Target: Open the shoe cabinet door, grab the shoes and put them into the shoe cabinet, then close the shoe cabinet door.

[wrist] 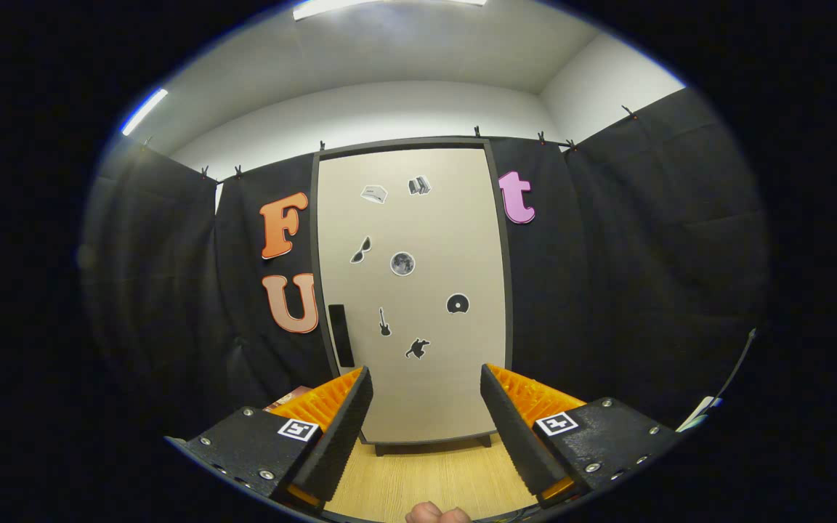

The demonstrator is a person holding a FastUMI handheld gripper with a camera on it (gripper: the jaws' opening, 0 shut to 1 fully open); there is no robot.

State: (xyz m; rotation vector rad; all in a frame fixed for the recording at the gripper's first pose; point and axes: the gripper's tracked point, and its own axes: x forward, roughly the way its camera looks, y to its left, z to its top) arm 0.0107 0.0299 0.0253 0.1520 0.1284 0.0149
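The tool (pixel 426 407) was held spread wide and empty, aimed at the closed shoe cabinet door (pixel 411 290), beyond its fingers, above a wooden floor (pixel 426 479).

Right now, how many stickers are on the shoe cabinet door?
7 on the shoe cabinet door: two near the top, two mid-height, three lower beside the handle. The open gripper may hide more.
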